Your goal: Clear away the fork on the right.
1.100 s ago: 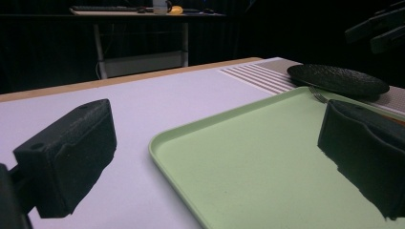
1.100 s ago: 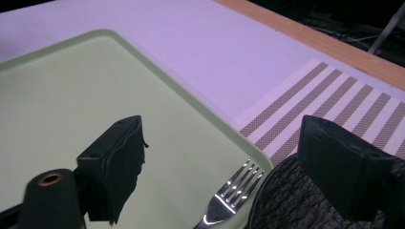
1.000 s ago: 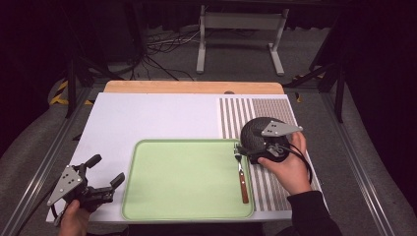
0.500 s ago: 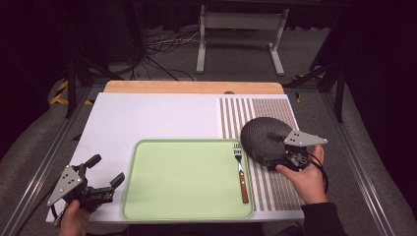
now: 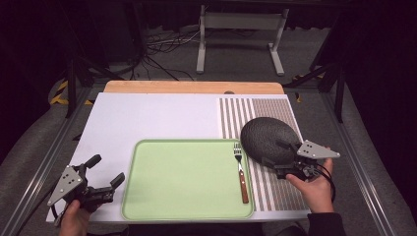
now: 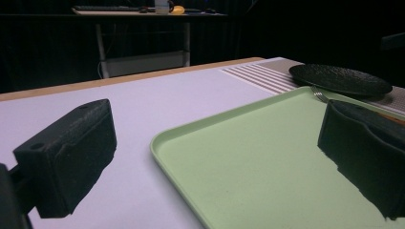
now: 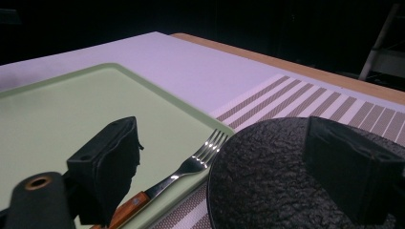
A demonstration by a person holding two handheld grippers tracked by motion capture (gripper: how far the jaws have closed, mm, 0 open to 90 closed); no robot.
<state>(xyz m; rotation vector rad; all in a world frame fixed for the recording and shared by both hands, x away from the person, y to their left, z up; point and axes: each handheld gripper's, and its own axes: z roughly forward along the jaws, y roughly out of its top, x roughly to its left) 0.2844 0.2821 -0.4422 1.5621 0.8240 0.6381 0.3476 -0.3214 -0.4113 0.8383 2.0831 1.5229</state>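
Your right tongs (image 5: 281, 166) gape wide at the black plate's (image 5: 263, 137) lower-right rim, unclamped; your left tongs (image 5: 105, 171) idle wide lower left.

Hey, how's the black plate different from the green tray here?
The black plate is round, dark and rough-textured; the green tray is rectangular with rounded corners, pale and smooth. The tray is plainly the larger. The plate rests on the striped mat, and the tray carries a fork along its right edge. Both lie flat.
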